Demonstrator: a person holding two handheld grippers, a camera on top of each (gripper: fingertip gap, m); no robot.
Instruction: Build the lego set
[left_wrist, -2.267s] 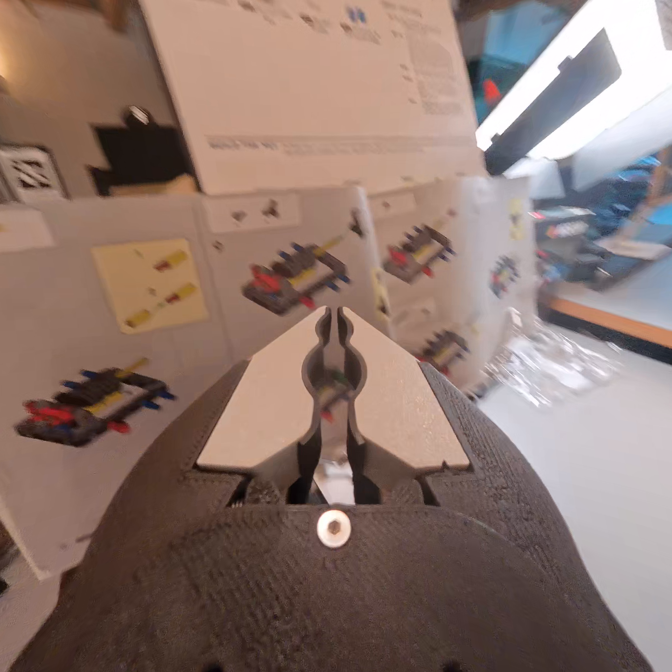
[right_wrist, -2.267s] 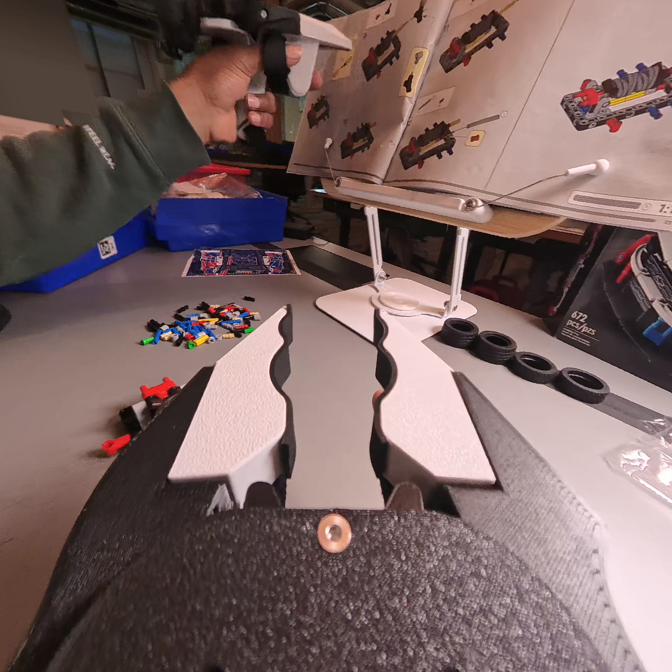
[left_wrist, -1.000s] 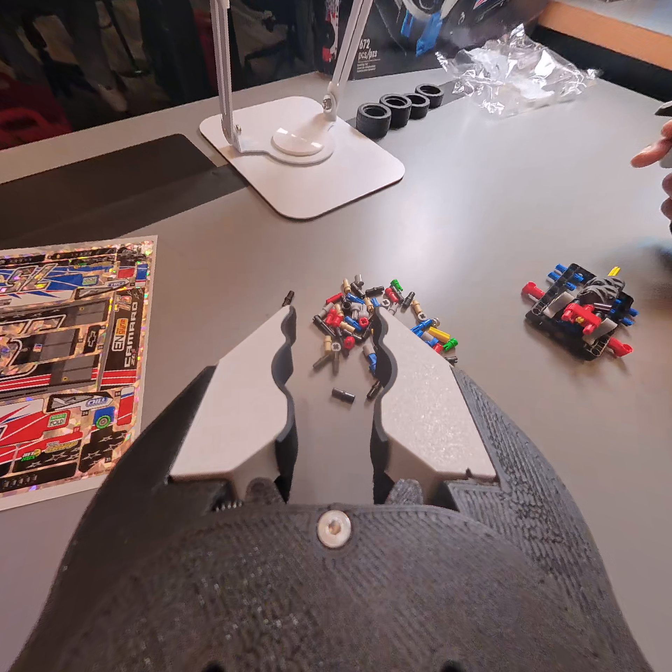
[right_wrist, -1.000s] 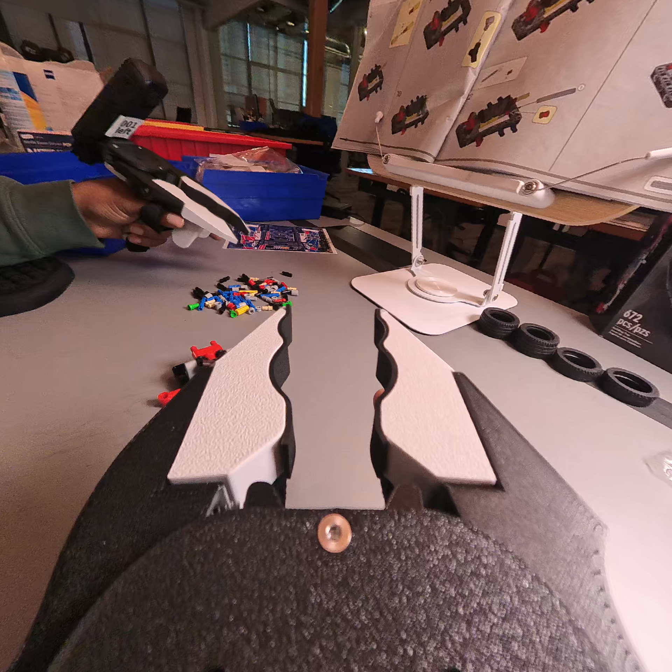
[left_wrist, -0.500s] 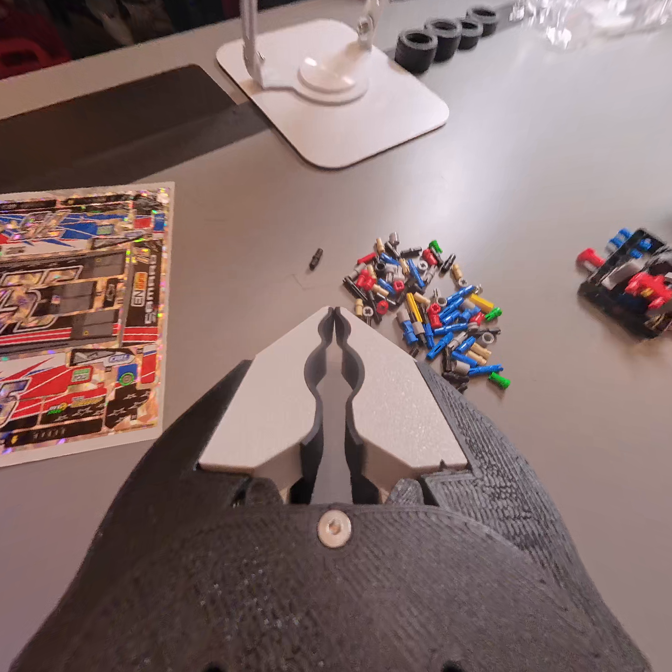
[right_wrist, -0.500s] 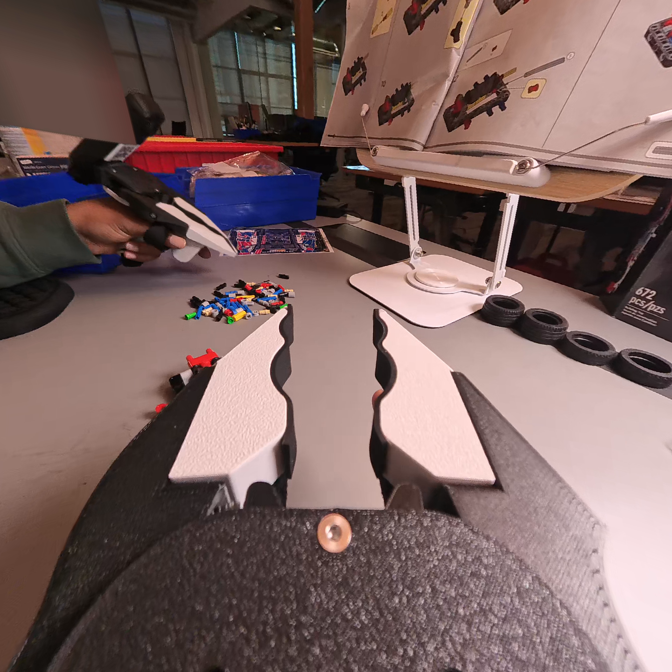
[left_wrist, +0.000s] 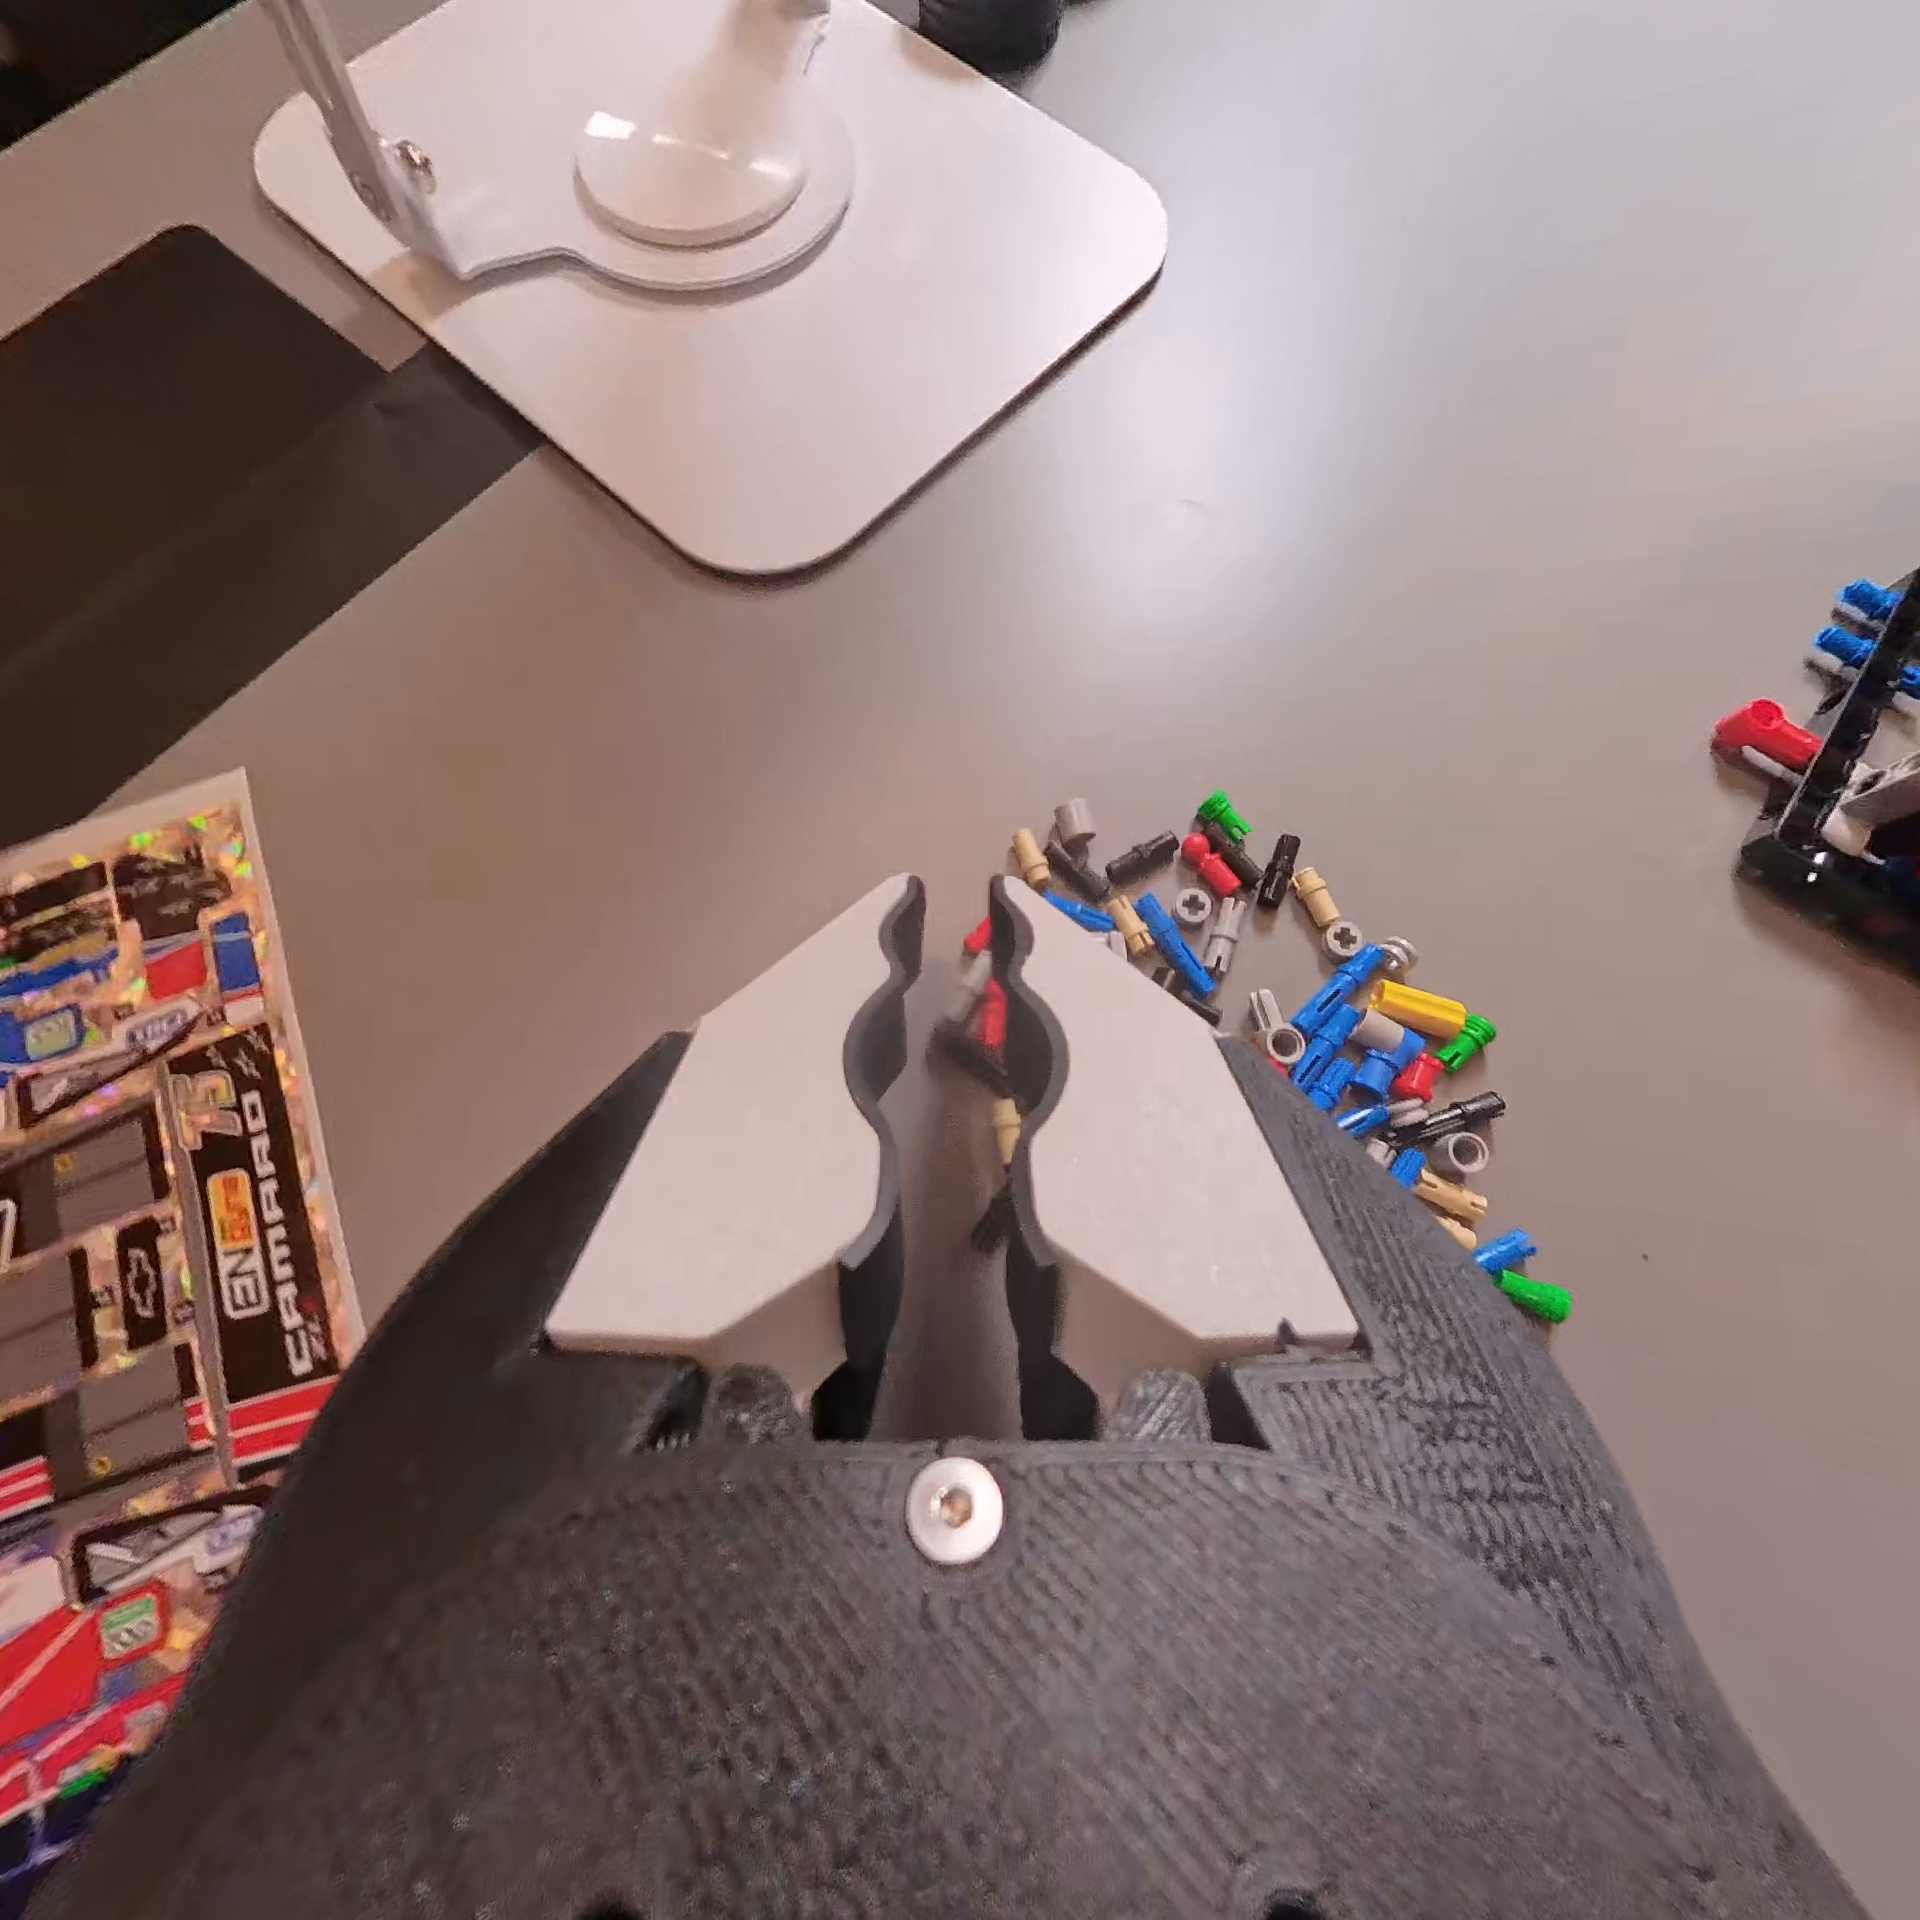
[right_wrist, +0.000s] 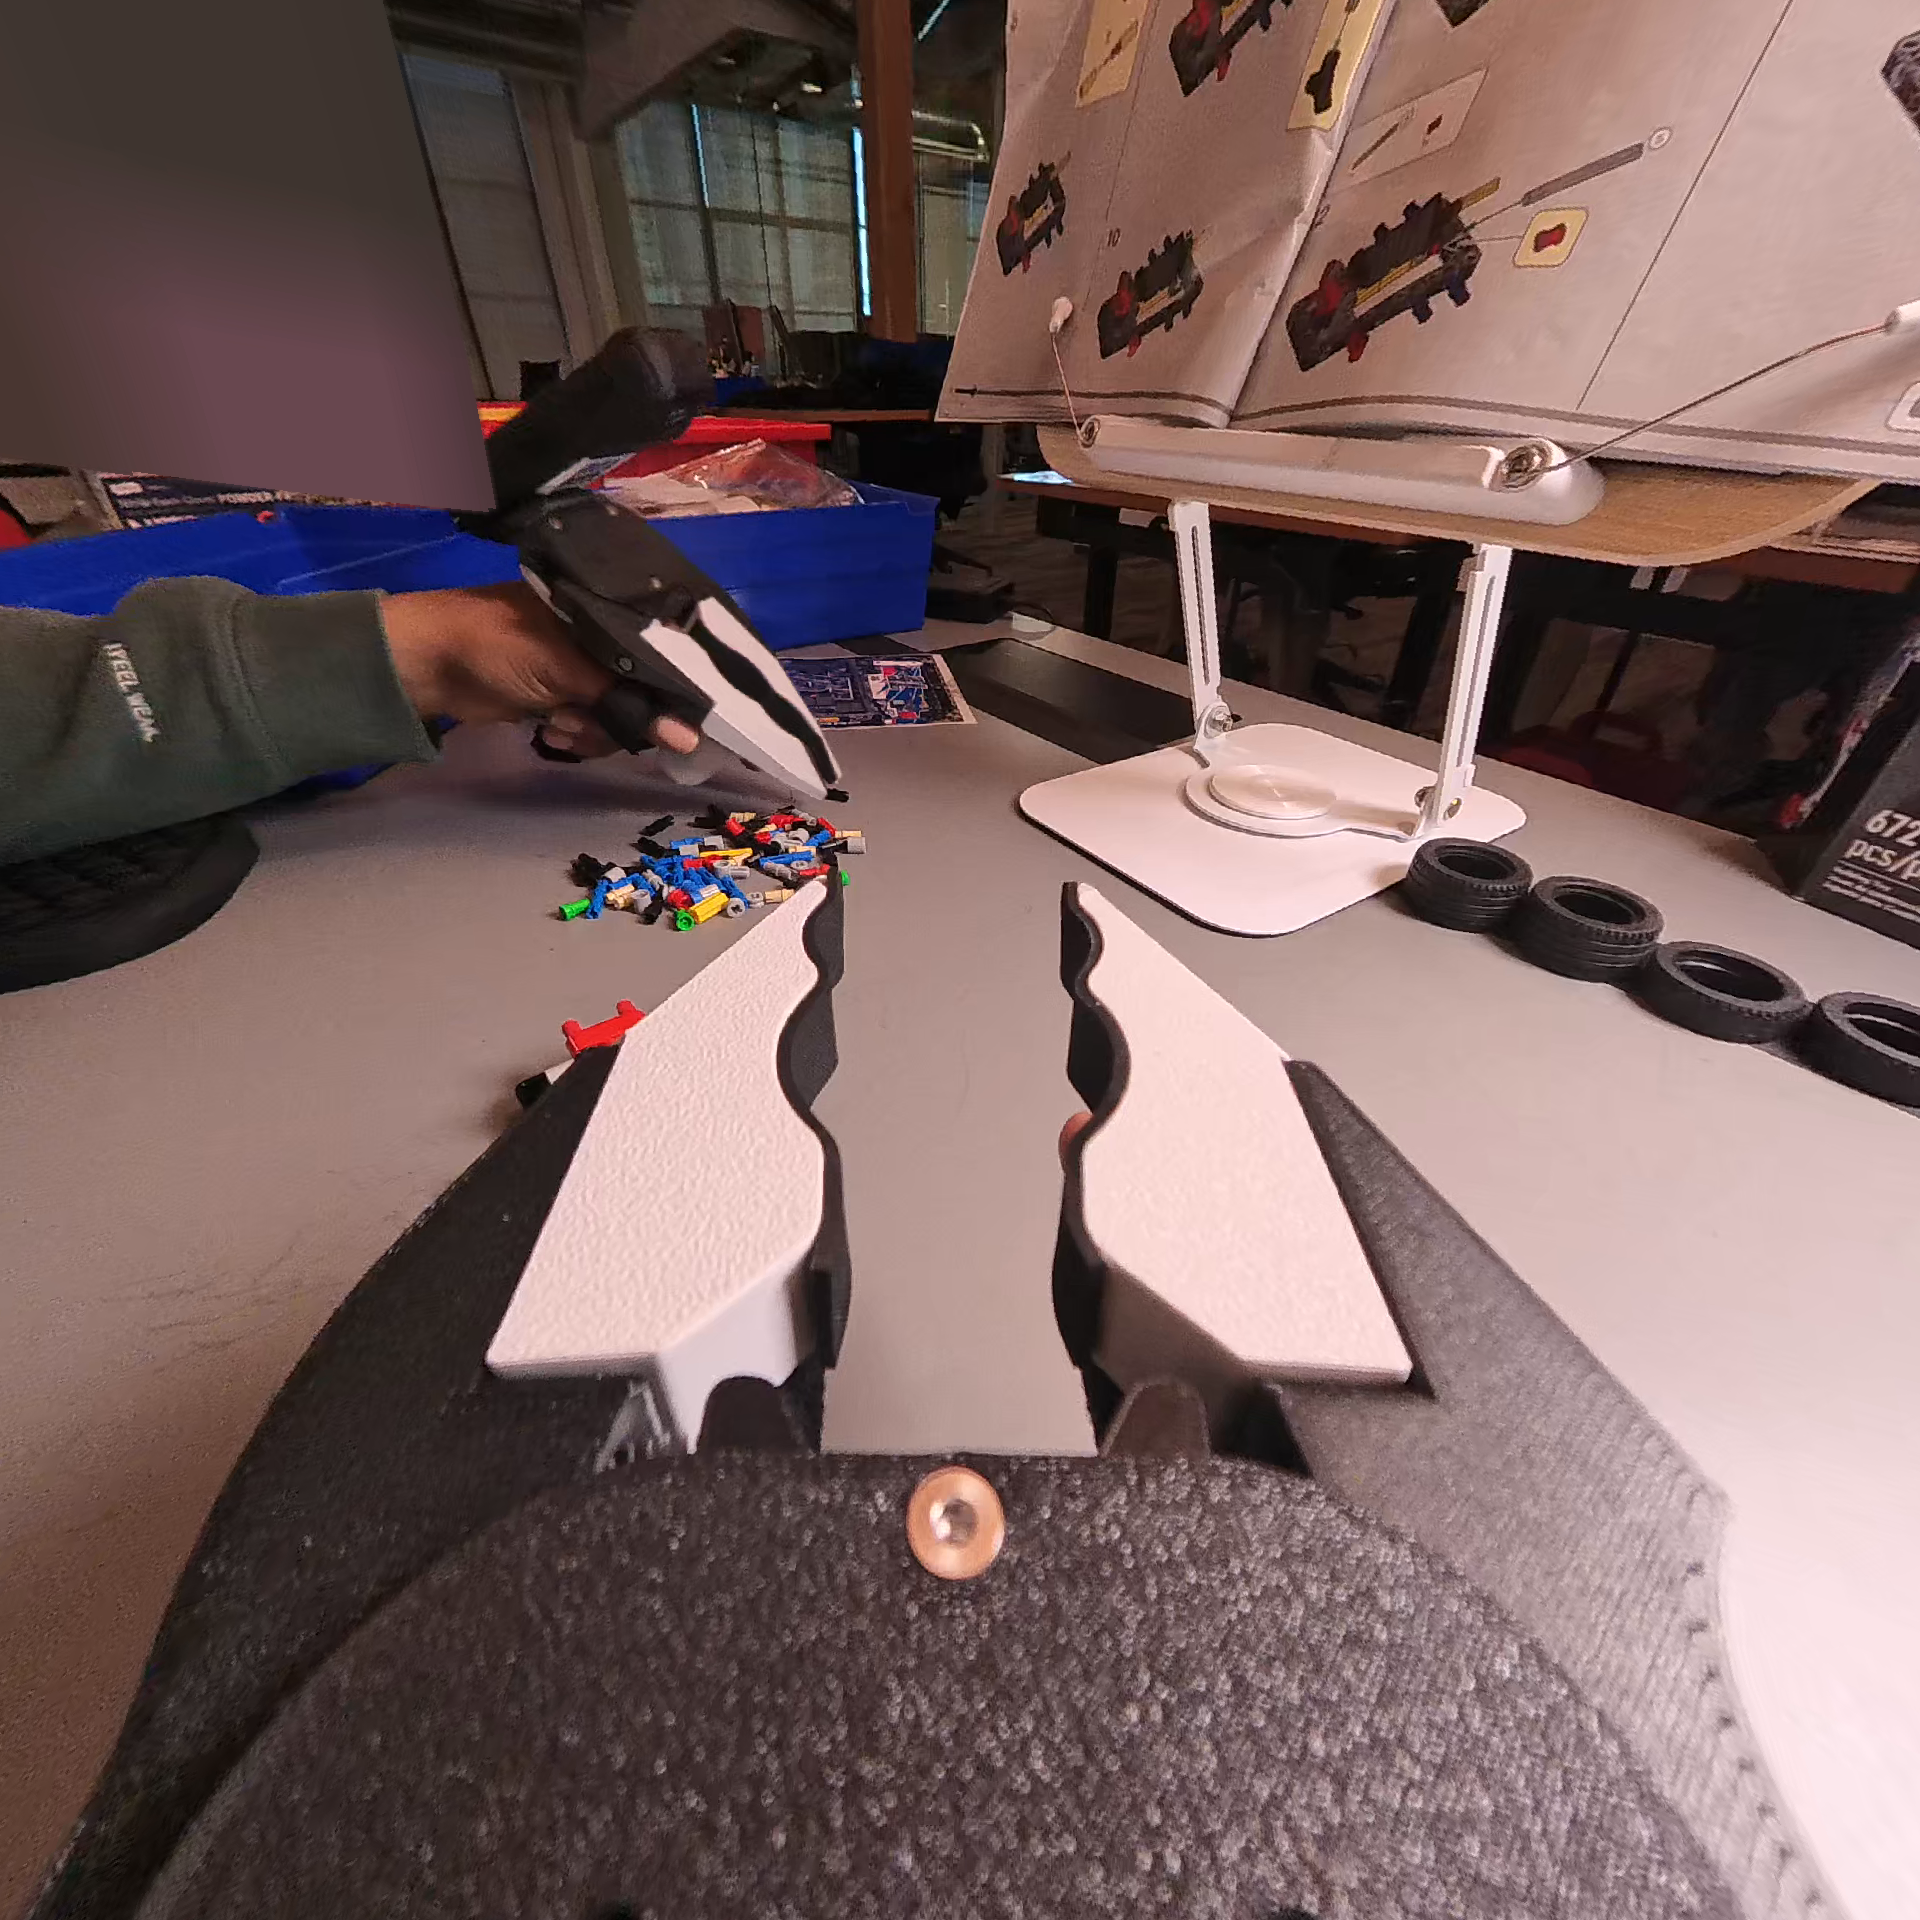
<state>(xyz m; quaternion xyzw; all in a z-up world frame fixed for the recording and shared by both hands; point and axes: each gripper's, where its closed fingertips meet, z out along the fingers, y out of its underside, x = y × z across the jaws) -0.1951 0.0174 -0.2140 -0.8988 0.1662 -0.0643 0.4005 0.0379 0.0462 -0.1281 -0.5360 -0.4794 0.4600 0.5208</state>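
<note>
A pile of small coloured lego pins (left_wrist: 1340, 1018) lies on the grey table; it also shows in the right wrist view (right_wrist: 717, 868). My left gripper (left_wrist: 951, 894) hovers low over the pile's left edge, jaws a narrow gap apart, with pins on the table showing through the gap. In the right wrist view the left gripper (right_wrist: 821, 774) points down at the pile's far side. A partly built black, red and blue assembly (left_wrist: 1849, 790) lies to the right of the pile and sits beside my right gripper's left finger (right_wrist: 597, 1034). My right gripper (right_wrist: 951, 899) is open and empty, low over the table.
A white book stand (right_wrist: 1268, 821) holds the instruction booklet (right_wrist: 1455, 208); its base (left_wrist: 727, 343) lies beyond the pile. A sticker sheet (left_wrist: 135, 1143) lies at the left. Several black tyres (right_wrist: 1590, 925) line the right. Blue bins (right_wrist: 790, 551) stand behind. The grippers' ends are close to 25 cm from one another.
My left gripper came down from the booklet to the pile, shut half a second ago, and now has parted its jaws slightly, closer to the pins. My right gripper stays open.
</note>
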